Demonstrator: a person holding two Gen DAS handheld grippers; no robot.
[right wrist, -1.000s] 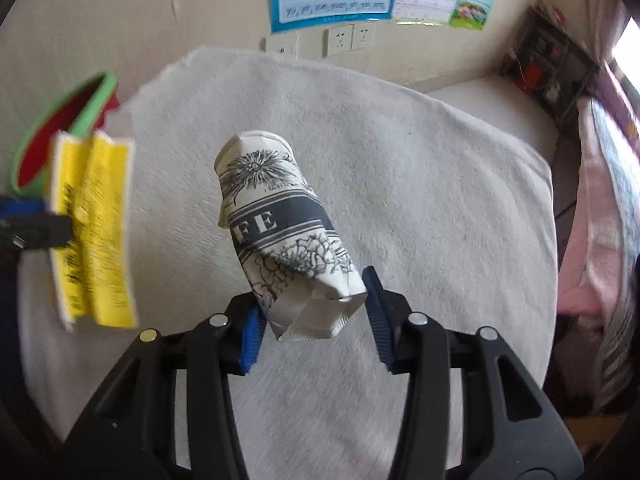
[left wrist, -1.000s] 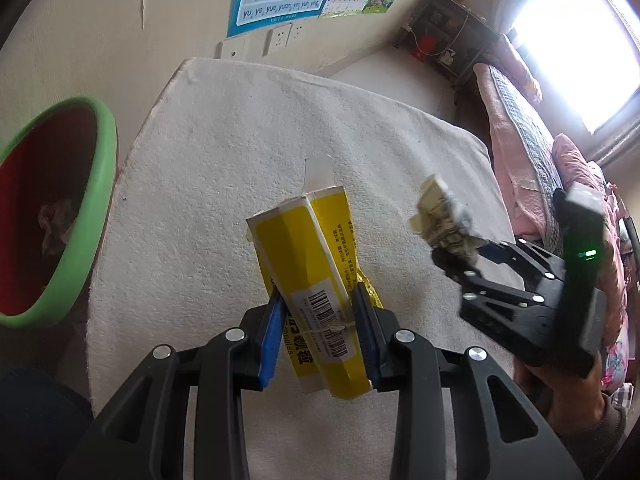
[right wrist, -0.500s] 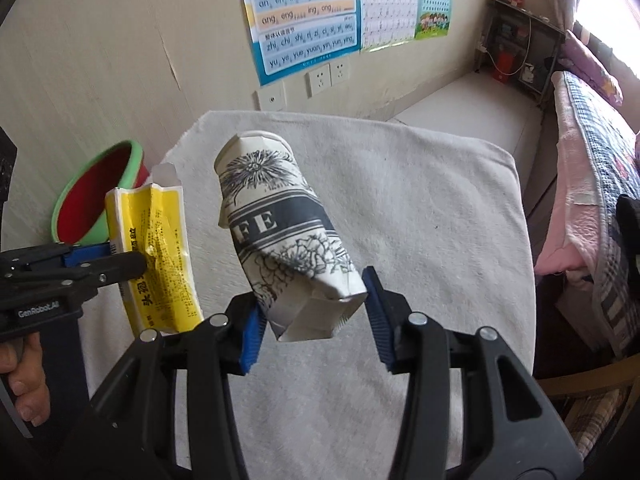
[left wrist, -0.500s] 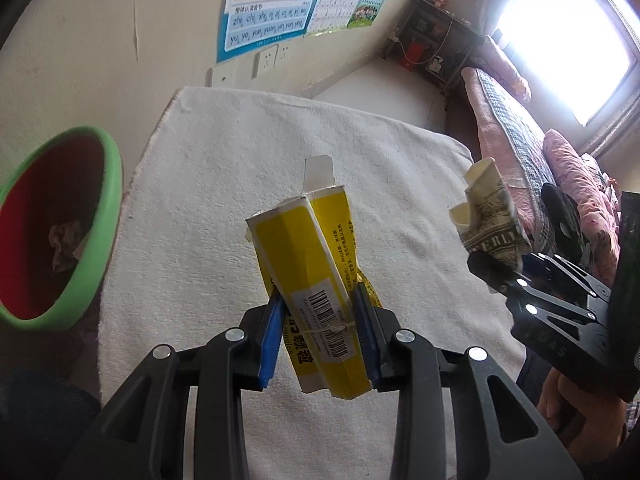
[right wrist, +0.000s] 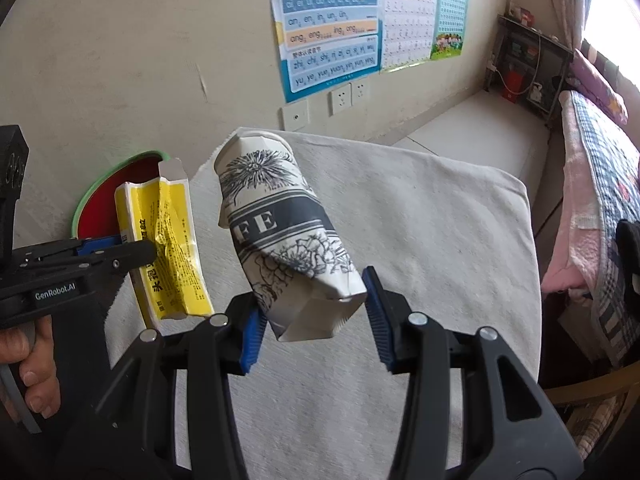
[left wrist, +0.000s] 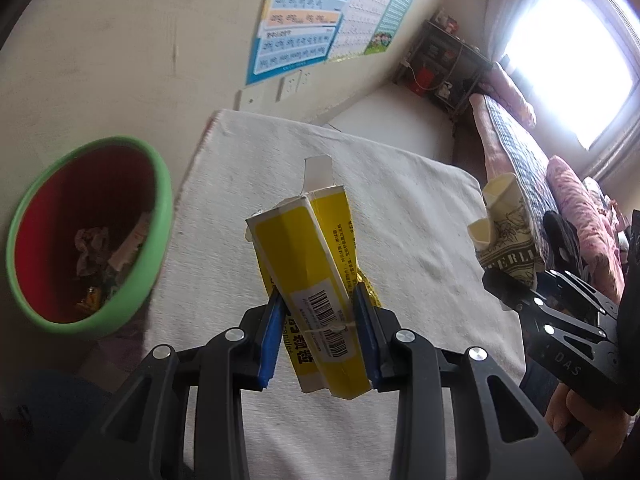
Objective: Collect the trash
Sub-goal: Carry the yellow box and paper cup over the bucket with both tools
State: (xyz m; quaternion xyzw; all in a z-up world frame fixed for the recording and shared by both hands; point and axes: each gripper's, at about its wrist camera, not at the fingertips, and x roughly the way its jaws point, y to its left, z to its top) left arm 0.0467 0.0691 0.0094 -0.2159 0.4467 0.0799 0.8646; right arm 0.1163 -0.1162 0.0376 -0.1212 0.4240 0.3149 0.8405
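My left gripper [left wrist: 319, 332] is shut on a flattened yellow box [left wrist: 308, 264] with a barcode, held above the white cloth-covered table [left wrist: 400, 208]. The same yellow box [right wrist: 168, 240] shows at the left of the right wrist view. My right gripper [right wrist: 312, 312] is shut on a crushed white paper cup [right wrist: 280, 236] printed with dark flowers. That paper cup [left wrist: 508, 232] also appears at the right of the left wrist view. A bin [left wrist: 160, 216] with a green rim and red inside stands left of the table, with scraps at its bottom.
A wall with charts [right wrist: 332, 36] and sockets [right wrist: 348, 96] rises behind the table. A bed with pink bedding [left wrist: 568, 208] lies to the right, a dark shelf [right wrist: 528, 68] in the far corner. A hand [right wrist: 28, 364] grips the left tool.
Both grippers have risen with their loads, so the table looks smaller and more wall shows. The bin has come further into the left wrist view. Both grips are unchanged.
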